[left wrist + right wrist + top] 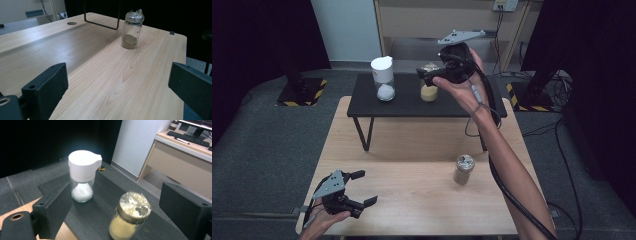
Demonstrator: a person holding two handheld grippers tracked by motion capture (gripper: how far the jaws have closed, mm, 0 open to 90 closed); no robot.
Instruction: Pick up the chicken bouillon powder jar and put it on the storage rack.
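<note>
A: Looking down from the high view, the right gripper [426, 76] hangs over a black shelf [412, 102] on thin legs, its jaws spread just in front of a glass jar [429, 90] of yellow powder, pinching nothing. A white-capped shaker [383, 77] of white grains stands on the same matte shelf, to the left.

B: And nearer the camera?

A: On the pale wood table [412, 200] the left gripper [362, 187] rests at the front left corner, jaws wide apart and empty. A second jar [463, 169], foil-topped and part full of tan powder, stands well to its right.

B: The left gripper view?

A: Two blocky black jaws frame smooth grained wood; the tan jar [132, 30] stands upright far ahead, beside a wire leg [101, 23] of the shelf.

B: The right gripper view?

A: Spread jaws flank the yellow jar [130, 220], its crinkled gold foil lid shining. The pads stand clear of the glass. The shaker [82, 178], round with a spouted plastic cap, sits behind on the dark textured shelf [105, 202].
</note>
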